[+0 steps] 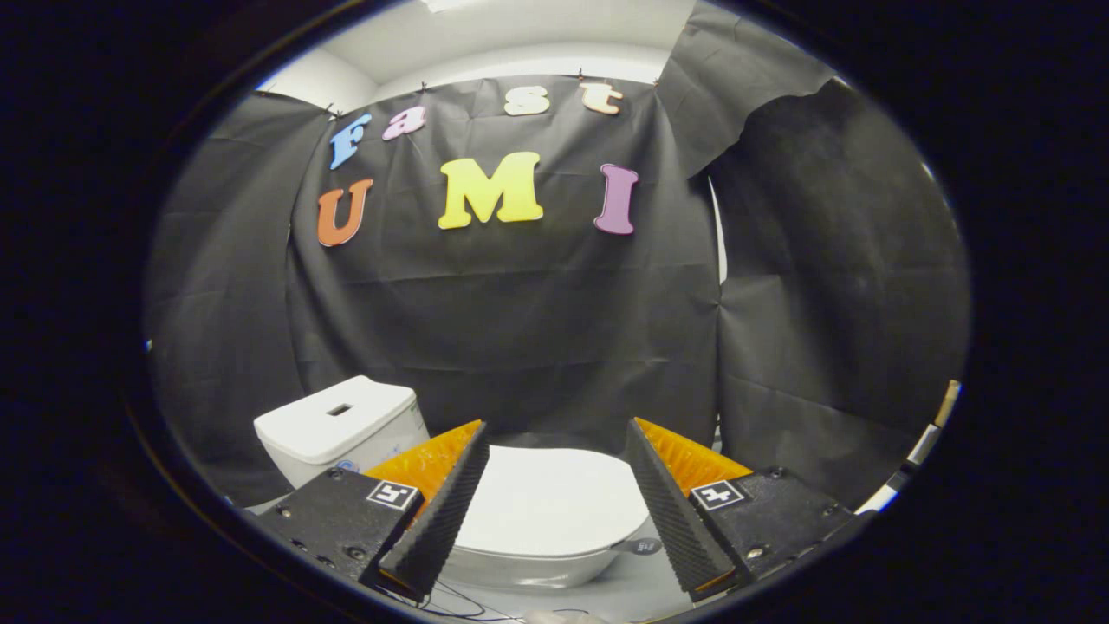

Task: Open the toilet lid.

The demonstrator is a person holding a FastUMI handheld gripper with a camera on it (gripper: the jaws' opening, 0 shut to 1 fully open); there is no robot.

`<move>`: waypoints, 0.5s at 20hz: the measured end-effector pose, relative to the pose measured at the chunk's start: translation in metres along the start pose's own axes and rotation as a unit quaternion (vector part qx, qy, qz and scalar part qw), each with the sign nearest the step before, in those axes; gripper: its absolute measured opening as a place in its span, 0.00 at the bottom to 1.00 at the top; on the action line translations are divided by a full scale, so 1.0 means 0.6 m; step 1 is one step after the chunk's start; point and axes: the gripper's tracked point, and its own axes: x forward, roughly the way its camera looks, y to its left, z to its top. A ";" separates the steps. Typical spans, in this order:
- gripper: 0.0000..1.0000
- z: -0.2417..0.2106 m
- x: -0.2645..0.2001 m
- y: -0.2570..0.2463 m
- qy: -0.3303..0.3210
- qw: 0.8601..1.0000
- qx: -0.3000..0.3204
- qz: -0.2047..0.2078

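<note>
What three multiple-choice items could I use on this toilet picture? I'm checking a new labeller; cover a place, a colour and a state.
1. Where does the toilet lid lie relative to the claw?
A. Between and beyond its fingers
B. Behind the tank
C. On the cloth wall

2. What colour is the tank?
A. Black
B. White
C. Yellow

3. How does the lid stand?
A. Raised upright
B. Removed
C. Closed flat

Answers:
1. A, the lid shows in the gap between the spread fingers.
2. B, the tank is white like the lid.
3. C, the lid lies flat on the bowl, untouched by the open claw.
</note>
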 end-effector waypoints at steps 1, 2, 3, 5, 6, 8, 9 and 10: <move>0.99 0.002 0.003 0.000 0.000 1.000 -0.003 0.002; 0.99 0.003 0.005 -0.002 -0.002 1.000 -0.007 0.004; 0.99 0.006 0.010 -0.004 -0.004 1.000 -0.008 0.005; 0.99 0.006 0.020 -0.009 -0.002 1.000 -0.004 0.012; 0.99 0.002 0.025 -0.010 0.001 1.000 0.001 0.017; 1.00 0.000 0.038 -0.020 0.004 1.000 0.011 0.026; 1.00 -0.003 0.047 -0.028 0.005 0.999 0.019 0.028; 0.99 -0.003 0.055 -0.037 0.004 0.999 0.035 0.032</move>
